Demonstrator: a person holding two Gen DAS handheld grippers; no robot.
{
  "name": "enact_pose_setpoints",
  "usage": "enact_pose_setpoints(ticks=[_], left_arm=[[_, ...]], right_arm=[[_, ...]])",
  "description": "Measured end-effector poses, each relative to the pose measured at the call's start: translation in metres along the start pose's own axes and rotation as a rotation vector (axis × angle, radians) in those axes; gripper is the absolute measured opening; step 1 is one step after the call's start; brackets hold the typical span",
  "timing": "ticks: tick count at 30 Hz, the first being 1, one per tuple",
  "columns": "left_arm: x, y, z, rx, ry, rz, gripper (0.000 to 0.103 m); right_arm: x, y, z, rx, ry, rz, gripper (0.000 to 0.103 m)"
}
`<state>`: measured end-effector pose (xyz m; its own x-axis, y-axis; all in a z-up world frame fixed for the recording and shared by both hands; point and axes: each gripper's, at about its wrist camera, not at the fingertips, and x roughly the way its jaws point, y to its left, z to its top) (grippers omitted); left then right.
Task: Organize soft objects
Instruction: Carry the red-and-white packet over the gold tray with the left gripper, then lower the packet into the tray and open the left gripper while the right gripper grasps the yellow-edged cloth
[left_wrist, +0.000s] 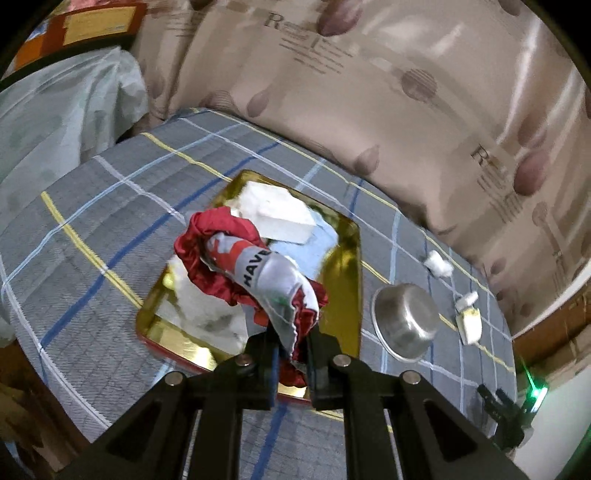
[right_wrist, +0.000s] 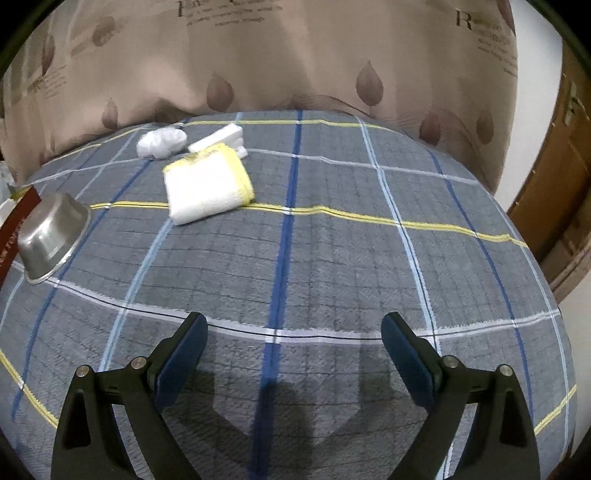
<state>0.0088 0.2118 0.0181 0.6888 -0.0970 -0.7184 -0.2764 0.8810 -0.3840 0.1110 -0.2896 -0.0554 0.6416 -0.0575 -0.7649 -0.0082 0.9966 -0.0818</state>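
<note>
My left gripper is shut on a red and white printed cloth and holds it above a gold tray. The tray holds white foam blocks and a pale blue piece. My right gripper is open and empty, low over the plaid blanket. Ahead of it to the left lie a folded white cloth with a yellow edge, a white foam slab and a crumpled white wad. These also show small at the right of the left wrist view.
An overturned steel bowl sits right of the tray; it is at the left in the right wrist view. A brown patterned curtain hangs behind the bed. A plastic-wrapped bundle lies at the far left. A wooden door stands at the right.
</note>
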Motion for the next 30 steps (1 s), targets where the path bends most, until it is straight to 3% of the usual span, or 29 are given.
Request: enact_pose_setpoints(ticks=[5,13,17,24,25,26,27,30], left_arm=[[-0.001,-0.016,-0.004,0.063,-0.003,-0.001,0.013],[0.0,-0.023,-0.005,0.087,0.01,-0.006,0.014],[0.003,-0.023,-0.005,0.094,0.017,-0.005,0.014],[0.006,-0.02,-0.004,0.077,0.036,-0.021,0.014],[0.007,-0.019,-0.004,0.074,0.039,-0.023,0.014],[0.008,-0.018,-0.004,0.072,0.043,-0.022,0.014],[0.009,-0.017,-0.004,0.071,0.045,-0.019,0.014],[0.009,-0.016,-0.002,0.074,0.05,-0.014,0.014]], right_arm=[[-0.007,0.013,0.014,-0.031,-0.044,0.062,0.094],[0.014,0.057,0.077,-0.187,-0.059,0.126,0.094],[0.04,0.075,0.09,-0.249,-0.019,0.088,0.094],[0.069,0.074,0.11,-0.219,0.016,0.056,0.094],[0.072,0.072,0.113,-0.201,0.029,0.077,0.092],[0.077,0.071,0.114,-0.188,0.045,0.094,0.073],[0.08,0.071,0.115,-0.18,0.058,0.111,0.062],[0.08,0.07,0.11,-0.15,0.076,0.178,0.06]])
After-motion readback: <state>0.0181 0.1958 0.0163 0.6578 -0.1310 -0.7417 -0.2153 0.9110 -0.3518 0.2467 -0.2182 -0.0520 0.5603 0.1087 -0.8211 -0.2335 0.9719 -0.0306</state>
